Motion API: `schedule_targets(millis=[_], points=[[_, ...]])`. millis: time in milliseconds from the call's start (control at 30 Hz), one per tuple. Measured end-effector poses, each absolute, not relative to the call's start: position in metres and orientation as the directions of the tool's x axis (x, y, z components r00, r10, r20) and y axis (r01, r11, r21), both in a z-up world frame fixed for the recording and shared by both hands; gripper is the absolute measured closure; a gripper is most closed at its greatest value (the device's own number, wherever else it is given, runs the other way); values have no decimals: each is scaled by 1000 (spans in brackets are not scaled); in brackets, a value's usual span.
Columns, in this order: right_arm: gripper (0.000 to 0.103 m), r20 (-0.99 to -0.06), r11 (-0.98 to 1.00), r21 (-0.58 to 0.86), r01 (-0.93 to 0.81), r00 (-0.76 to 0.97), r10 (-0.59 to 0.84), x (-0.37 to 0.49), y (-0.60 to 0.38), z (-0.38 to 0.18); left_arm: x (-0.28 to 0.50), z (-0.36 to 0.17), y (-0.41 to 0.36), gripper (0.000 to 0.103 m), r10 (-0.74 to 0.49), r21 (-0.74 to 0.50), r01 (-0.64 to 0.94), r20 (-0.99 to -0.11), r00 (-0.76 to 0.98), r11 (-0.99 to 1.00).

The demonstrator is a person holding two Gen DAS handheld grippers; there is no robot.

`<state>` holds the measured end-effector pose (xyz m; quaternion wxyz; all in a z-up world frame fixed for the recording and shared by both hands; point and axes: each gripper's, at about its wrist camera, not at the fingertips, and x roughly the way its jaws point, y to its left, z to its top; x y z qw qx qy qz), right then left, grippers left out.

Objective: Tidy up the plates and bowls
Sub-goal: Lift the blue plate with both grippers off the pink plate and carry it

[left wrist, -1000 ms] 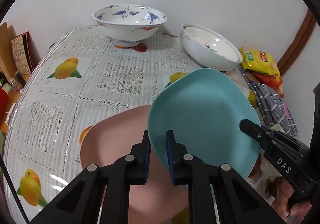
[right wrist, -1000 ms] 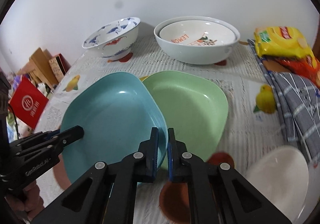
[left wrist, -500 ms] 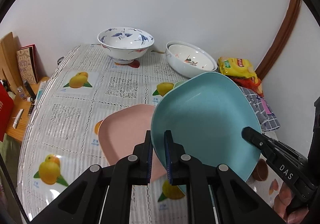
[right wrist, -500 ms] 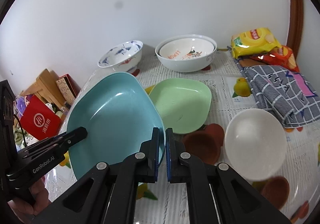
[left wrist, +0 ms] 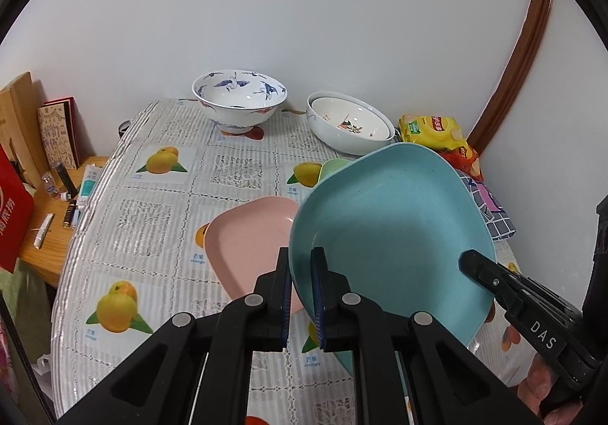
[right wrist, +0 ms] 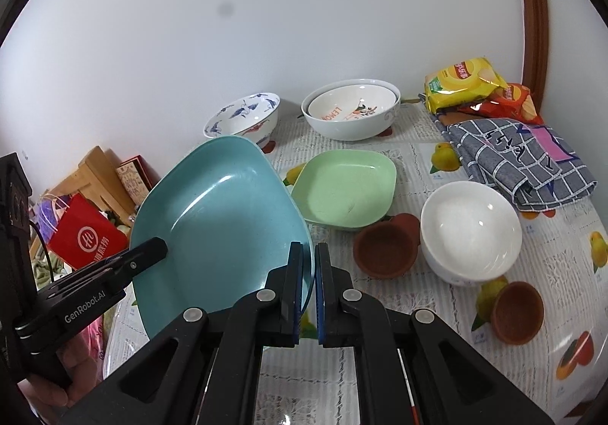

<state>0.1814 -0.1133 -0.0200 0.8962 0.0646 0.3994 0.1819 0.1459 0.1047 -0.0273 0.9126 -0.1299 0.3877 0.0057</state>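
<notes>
A: Both grippers, the left gripper (left wrist: 302, 295) and the right gripper (right wrist: 308, 292), are clenched on opposite rims of the blue plate (left wrist: 391, 231), held above the table (left wrist: 152, 219).

B: Keep both ends level (it tilts now), then lower it onto the green plate (right wrist: 345, 189), just beside.
</notes>
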Motion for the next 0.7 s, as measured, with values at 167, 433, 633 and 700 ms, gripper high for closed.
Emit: schedule_targets(millis=[167, 433, 633, 700], points=[[97, -687, 923, 269, -274, 618, 383, 174, -109, -19, 139, -25, 111, 93, -87, -229, -110, -705, 704, 967], [97, -688, 924, 263, -278, 617, 381, 168, -99, -17, 136, -25, 120, 93, -89, -240, -117, -703, 706, 964], [97, -690, 924, 265, -275, 615, 381, 168, -94, -19, 136, -28, 127, 93, -94, -244, -116, -705, 703, 963], [97, -692, 924, 264, -275, 613, 381, 168, -92, -21, 136, -31, 130, 93, -94, -244, -119, -708, 700, 962]])
